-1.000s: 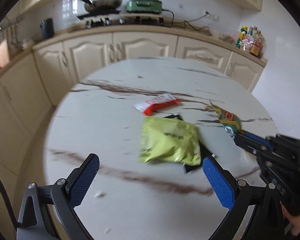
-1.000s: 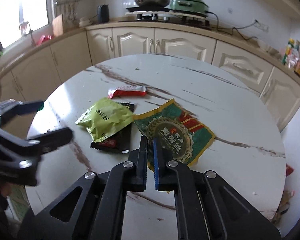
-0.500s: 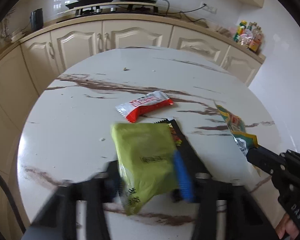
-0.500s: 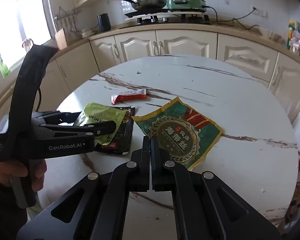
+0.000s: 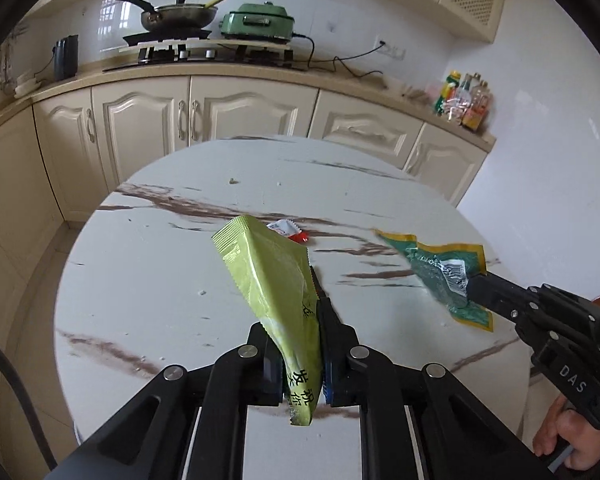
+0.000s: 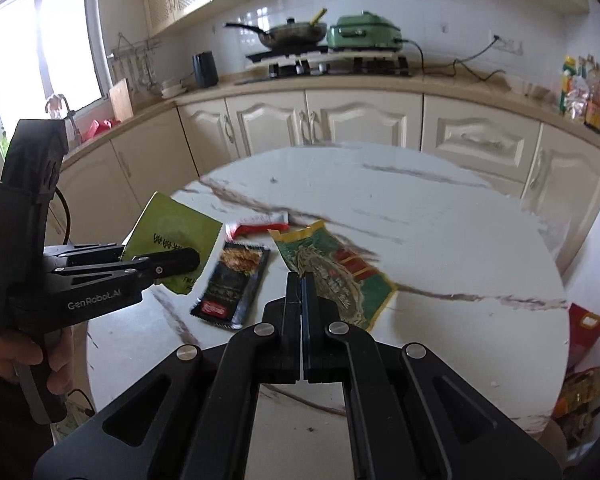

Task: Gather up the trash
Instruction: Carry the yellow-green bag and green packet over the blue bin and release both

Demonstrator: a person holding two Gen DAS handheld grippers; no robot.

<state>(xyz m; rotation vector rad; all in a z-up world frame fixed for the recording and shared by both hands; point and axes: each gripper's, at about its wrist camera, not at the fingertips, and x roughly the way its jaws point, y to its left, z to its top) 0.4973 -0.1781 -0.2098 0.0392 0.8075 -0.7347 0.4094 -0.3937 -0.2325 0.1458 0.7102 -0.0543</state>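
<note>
A yellow-green snack packet stands lifted off the round marble table. My left gripper has its jaws closing on the packet's lower end, pads pressing both sides. The right gripper is shut on the edge of a green, gold-rimmed wrapper, which hangs raised above the table in the left wrist view. A black packet and a red-and-white packet lie flat on the table between the two grippers.
Cream cabinets and a counter curve behind the table, with a stove, a pan, a green appliance and bottles. Coloured bags lie on the floor past the table's right edge. A hand grips the left tool.
The left gripper moved in over the yellow-green packet, shut on it and lifted it off the black packet. The right gripper raised the green wrapper slightly.
</note>
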